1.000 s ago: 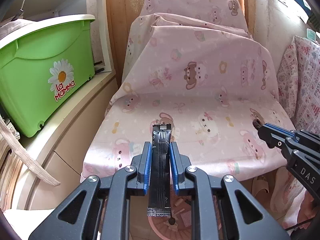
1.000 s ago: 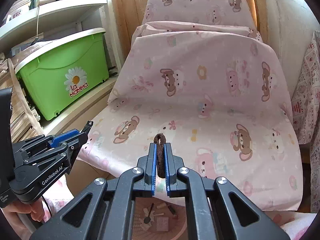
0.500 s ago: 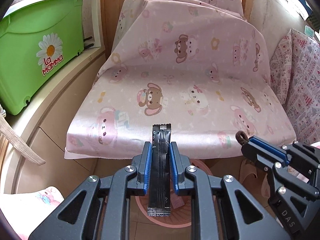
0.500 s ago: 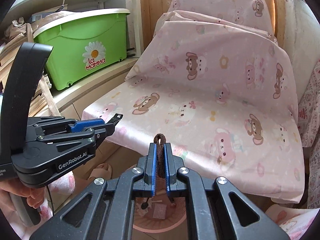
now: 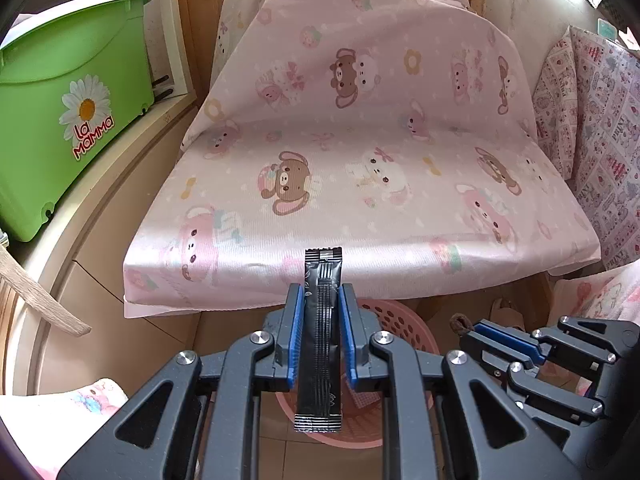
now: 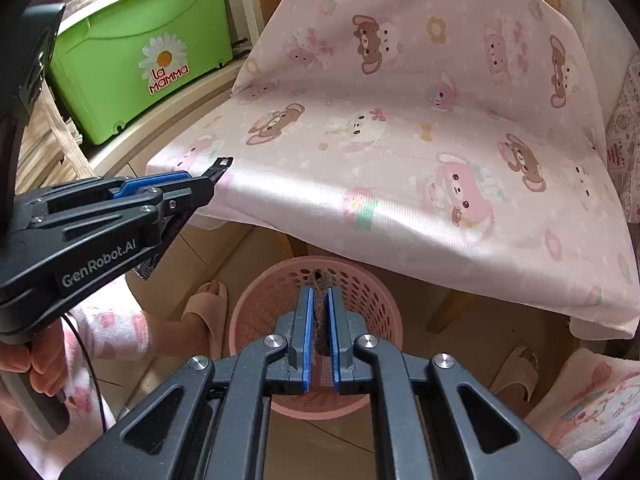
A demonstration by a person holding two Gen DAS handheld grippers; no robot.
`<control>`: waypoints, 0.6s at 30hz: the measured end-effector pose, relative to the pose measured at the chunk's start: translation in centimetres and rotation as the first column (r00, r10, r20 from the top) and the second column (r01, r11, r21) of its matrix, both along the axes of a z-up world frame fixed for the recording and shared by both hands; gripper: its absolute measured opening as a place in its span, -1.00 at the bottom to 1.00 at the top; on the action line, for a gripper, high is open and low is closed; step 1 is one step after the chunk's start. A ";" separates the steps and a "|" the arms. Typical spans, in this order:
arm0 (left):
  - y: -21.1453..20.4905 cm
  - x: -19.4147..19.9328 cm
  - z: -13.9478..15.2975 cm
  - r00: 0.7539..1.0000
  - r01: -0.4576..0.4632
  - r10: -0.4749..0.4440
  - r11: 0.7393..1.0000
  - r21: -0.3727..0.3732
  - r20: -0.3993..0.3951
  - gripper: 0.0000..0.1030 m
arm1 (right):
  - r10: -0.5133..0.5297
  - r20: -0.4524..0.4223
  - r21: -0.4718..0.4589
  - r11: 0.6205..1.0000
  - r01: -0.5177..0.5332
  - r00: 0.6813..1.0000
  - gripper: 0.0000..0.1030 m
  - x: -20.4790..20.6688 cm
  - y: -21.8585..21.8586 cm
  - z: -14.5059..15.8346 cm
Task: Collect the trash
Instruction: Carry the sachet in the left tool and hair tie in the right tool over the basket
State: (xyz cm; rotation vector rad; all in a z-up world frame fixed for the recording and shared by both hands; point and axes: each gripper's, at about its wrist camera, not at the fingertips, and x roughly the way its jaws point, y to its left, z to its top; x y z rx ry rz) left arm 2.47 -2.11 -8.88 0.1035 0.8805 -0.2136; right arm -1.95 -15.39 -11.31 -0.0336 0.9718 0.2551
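Your right gripper (image 6: 319,312), pinching a brown scrap (image 6: 319,308), hangs directly over the pink basket (image 6: 372,292); your left gripper (image 5: 320,332) clamps a black sachet (image 5: 320,344) lengthwise, basket just below.

Basket (image 5: 404,322) mostly hidden behind left gripper (image 5: 319,300) and sachet (image 5: 320,344); contents unreadable; bin (image 5: 60,120) cut off left.
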 end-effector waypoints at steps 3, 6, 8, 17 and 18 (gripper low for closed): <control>-0.2 0.3 -1.0 0.999 0.004 -0.003 1.000 0.006 -0.046 -0.68 | -0.013 -0.033 0.015 1.000 0.014 0.999 -0.84 0.3 -0.4 -0.8; -0.1 1.0 -2.5 0.993 -0.018 0.019 1.000 0.013 -0.117 -0.68 | -0.026 -0.070 0.013 1.000 0.027 0.997 -0.84 0.6 -0.6 -1.9; 0.1 1.5 -3.6 0.986 -0.052 0.057 0.998 0.039 -0.156 -0.68 | -0.023 -0.091 -0.007 1.000 0.022 0.996 -0.85 0.8 -0.4 -2.9; 1.1 3.4 -8.3 0.939 -0.125 0.128 0.992 0.028 -0.319 -0.68 | -0.049 -0.199 -0.018 0.999 0.046 0.979 -0.85 1.9 0.0 -7.3; 1.1 3.6 -9.0 0.931 -0.134 0.135 0.991 0.027 -0.340 -0.68 | -0.055 -0.208 -0.026 0.998 0.051 0.977 -0.85 2.2 -0.1 -7.8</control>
